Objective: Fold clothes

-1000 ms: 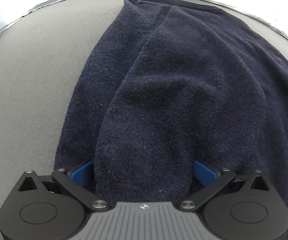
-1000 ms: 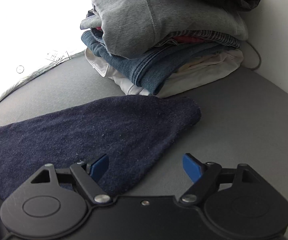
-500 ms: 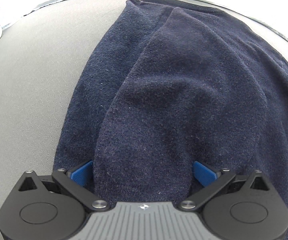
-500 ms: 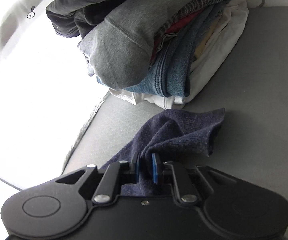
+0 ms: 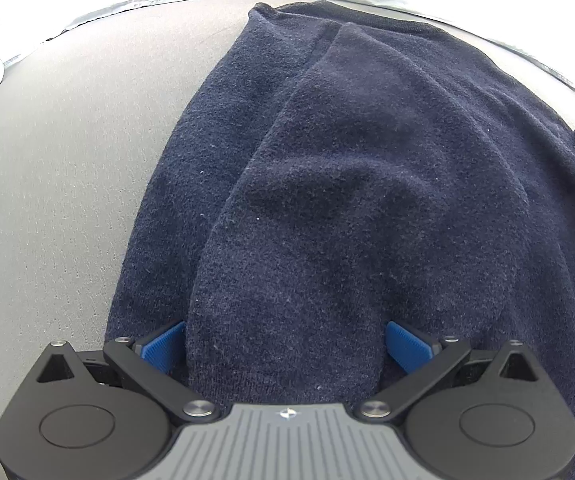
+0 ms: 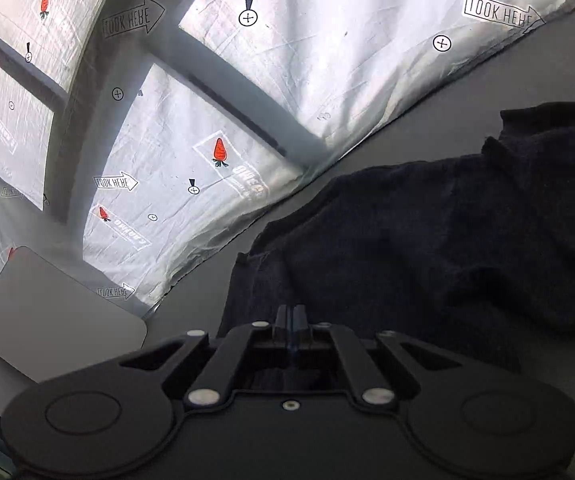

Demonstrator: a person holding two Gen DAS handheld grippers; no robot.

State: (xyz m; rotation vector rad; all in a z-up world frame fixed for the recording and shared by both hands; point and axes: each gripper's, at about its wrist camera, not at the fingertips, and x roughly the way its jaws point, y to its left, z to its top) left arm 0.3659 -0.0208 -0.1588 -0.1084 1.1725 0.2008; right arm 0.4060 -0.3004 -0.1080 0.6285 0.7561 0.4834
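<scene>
Left gripper [image 5: 285, 344]: spread wide, blue pads either side of a folded sleeve, not pressing it.
Right gripper [image 6: 292, 316]: pressed together; whether cloth is pinched, cannot tell.
Navy sweater [image 5: 367, 184]: flat on grey table [image 5: 67, 200], stretching ahead of left gripper; bunched ahead and right of right gripper.
Printed plastic sheet [image 6: 247, 100]: ahead and left of right gripper, beyond table edge.
Grey slab [image 6: 55, 320]: left of right gripper.

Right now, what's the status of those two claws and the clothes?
Left claw open, straddling a fold of the navy knitted sweater. Right claw shut on its edge. Nothing in the way.
</scene>
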